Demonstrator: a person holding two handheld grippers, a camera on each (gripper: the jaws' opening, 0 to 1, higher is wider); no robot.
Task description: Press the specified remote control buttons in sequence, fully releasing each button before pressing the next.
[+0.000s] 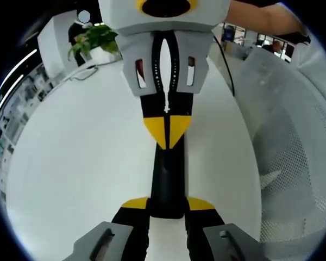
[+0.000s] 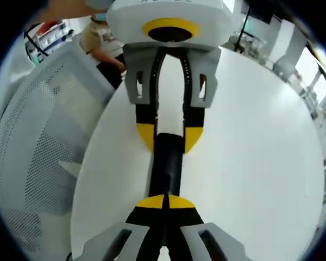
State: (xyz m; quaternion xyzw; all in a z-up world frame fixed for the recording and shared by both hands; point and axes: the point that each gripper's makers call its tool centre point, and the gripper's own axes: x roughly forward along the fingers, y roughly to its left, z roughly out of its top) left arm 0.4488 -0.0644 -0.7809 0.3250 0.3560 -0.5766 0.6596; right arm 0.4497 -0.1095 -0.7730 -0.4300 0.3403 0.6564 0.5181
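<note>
Left hand-held gripper (image 1: 167, 209) grips near end of black remote control (image 1: 167, 174), jaws spread around it; remote lies lengthwise on white tabletop (image 1: 81, 163); right hand-held gripper (image 2: 164, 204) has yellow tips pressed together, resting on opposite end of remote (image 2: 167, 163); the two grippers face each other; potted plant (image 1: 95, 41) at far edge; white mesh chair (image 2: 38, 141) beside tabletop.

No legible text anywhere.
</note>
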